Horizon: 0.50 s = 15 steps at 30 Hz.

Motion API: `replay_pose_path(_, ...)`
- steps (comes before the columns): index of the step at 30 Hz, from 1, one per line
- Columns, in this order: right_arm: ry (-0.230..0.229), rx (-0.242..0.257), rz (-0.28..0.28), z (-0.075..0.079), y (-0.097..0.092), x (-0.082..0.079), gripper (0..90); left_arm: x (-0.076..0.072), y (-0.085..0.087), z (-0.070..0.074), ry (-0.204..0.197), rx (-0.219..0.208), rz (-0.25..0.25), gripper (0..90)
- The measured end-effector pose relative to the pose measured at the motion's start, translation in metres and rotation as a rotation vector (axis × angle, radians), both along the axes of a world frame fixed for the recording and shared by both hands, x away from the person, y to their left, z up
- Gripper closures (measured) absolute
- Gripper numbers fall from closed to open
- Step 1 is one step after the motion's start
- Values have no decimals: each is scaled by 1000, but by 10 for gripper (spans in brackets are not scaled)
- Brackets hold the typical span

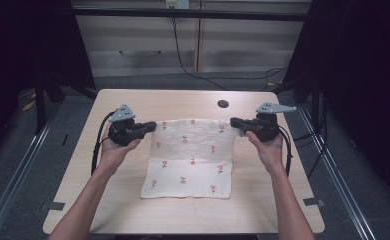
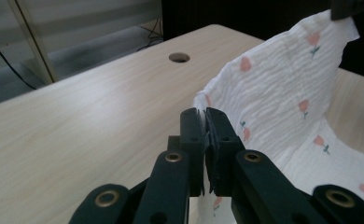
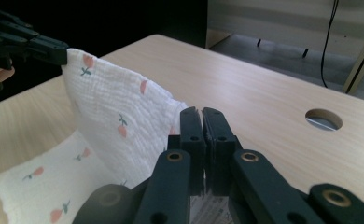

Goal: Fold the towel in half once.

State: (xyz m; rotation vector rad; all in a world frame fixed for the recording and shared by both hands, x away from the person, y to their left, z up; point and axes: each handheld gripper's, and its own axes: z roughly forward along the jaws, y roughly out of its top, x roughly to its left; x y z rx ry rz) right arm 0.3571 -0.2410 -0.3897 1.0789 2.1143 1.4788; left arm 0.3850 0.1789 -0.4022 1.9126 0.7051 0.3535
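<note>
2 corners of the crinkled white cloth (image 1: 193, 155) are pinched in left gripper (image 1: 150, 127) and right gripper (image 1: 234, 122) fingers.

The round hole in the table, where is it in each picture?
High view: the hole sits near the table's far edge, right of middle, beyond the cloth.
Left gripper view: the hole is at top centre, above the shut jaws.
Right gripper view: the hole is at the right, level with the jaw tips.
Shared landmark: the white cloth with small red flowers, pinched at two corners.
</note>
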Motion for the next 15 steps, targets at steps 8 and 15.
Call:
replay_pose_path(8, 33, -18, 41, -12, -3, -17, 876, -13, 16, -14, 13, 26, -1, 867)
replay_pose_path(15, 48, -63, 73, -20, -3, -31, 876, -28, 25, -21, 20, 10, -12, 867)
